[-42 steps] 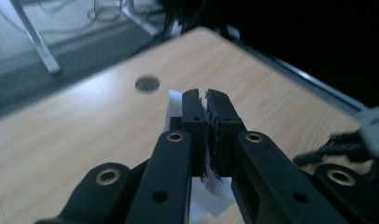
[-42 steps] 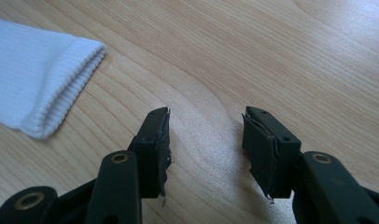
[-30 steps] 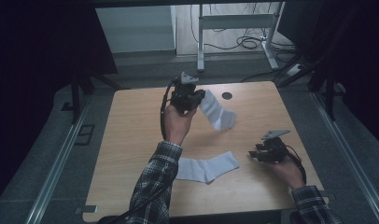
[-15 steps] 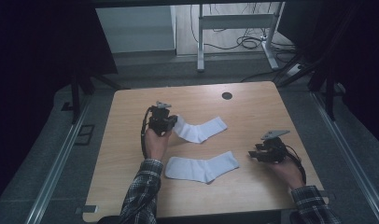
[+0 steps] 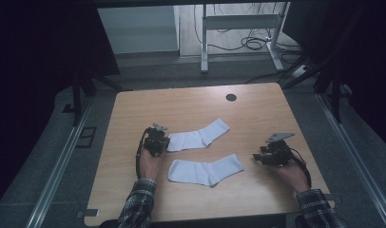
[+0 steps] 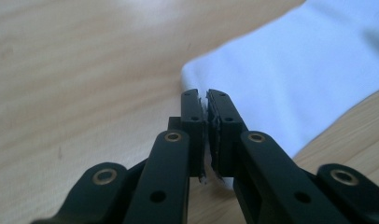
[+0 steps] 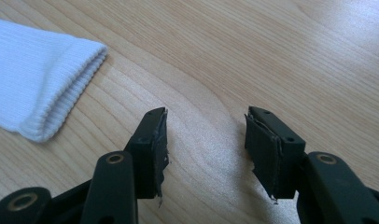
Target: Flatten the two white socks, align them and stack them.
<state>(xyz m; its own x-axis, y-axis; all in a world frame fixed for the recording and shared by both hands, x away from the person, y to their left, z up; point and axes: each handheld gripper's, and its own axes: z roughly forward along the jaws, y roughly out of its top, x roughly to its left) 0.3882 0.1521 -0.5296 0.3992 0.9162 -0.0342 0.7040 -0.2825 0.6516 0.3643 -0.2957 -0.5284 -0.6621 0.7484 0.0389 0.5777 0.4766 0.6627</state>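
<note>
Wooden table (image 5: pixel 134 109), left hand-held gripper (image 6: pixel 205 100) pinching far sock's (image 5: pixel 198 137) edge, right hand-held gripper (image 7: pixel 205 135) half-wide.

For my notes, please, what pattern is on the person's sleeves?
Plaid shirt sleeves, clearest in the high view.

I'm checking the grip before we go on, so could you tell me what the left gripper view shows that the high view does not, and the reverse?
Left gripper view: the left gripper has its jaws pinched on the edge of the far sock, with fabric showing between the pads.

High view: the near sock, the right gripper beside its cuff, both forearms, and the whole table.

Both: the far sock lies flat on the wooden table, held at its end.
</note>
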